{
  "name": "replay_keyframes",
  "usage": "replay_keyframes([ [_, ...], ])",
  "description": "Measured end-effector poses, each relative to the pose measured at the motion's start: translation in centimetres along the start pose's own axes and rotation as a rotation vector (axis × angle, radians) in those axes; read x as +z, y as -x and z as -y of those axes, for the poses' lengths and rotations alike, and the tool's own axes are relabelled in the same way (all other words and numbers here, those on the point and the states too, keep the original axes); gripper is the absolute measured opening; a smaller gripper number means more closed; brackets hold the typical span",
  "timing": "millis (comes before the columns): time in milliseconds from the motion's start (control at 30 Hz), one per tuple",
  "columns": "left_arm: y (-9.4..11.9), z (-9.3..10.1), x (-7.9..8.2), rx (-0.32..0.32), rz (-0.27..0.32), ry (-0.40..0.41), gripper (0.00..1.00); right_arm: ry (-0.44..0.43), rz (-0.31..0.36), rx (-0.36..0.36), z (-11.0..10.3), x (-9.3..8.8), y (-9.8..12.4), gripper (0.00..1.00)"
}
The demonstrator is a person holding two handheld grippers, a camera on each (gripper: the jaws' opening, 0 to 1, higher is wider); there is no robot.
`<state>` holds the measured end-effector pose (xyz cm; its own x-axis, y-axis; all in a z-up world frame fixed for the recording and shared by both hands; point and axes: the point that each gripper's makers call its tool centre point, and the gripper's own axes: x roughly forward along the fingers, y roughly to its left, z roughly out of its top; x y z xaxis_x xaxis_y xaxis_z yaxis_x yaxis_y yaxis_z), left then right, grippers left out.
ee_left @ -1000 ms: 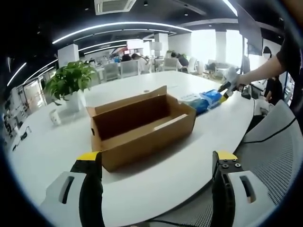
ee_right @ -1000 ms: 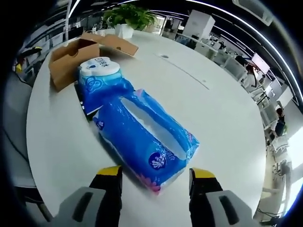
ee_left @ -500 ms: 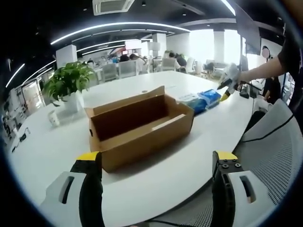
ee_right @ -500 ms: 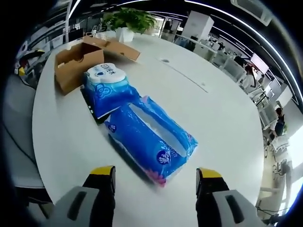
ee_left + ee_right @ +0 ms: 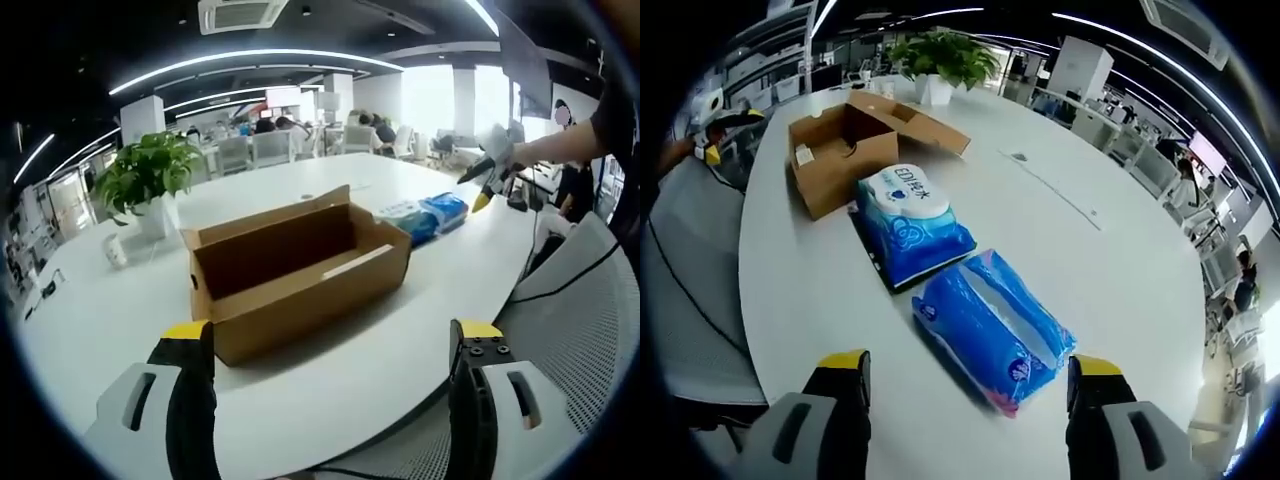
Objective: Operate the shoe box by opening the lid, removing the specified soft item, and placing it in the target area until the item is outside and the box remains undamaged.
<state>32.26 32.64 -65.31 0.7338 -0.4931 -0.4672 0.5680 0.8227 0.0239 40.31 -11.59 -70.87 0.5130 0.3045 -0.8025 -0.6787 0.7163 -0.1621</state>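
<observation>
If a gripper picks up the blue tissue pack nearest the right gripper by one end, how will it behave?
The blue tissue pack looks soft: its film is wrinkled and glossy, so it would probably sag and might slip in the jaws. It seems light for its size. Lying flat on the table, it should slide, not roll.

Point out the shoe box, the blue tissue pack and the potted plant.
shoe box [image 5: 300, 290]: left gripper view, front wall.
blue tissue pack [image 5: 992, 327]: right gripper view, top face.
potted plant [image 5: 147, 170]: left gripper view, leaves.

The shoe box [image 5: 300, 270] is matt brown cardboard. The tissue pack [image 5: 992, 329] and wet-wipe pack [image 5: 910, 226] have glossy, crinkled blue plastic film. The table [image 5: 1060, 230] is smooth white with a soft sheen. The chair [image 5: 590, 320] at 3 o'clock has grey mesh fabric.
</observation>
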Motion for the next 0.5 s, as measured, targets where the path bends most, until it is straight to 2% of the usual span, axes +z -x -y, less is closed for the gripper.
replay_keyframes([
  [233,0.0,0.0,0.0,-0.001,0.001,0.004,0.98,0.029,0.045,0.061,-2.0,3.0,0.1,0.81],
  [500,0.0,0.0,0.0,-0.001,0.002,0.003,0.99,0.091,0.046,0.102,-3.6,4.7,-0.3,0.80],
])
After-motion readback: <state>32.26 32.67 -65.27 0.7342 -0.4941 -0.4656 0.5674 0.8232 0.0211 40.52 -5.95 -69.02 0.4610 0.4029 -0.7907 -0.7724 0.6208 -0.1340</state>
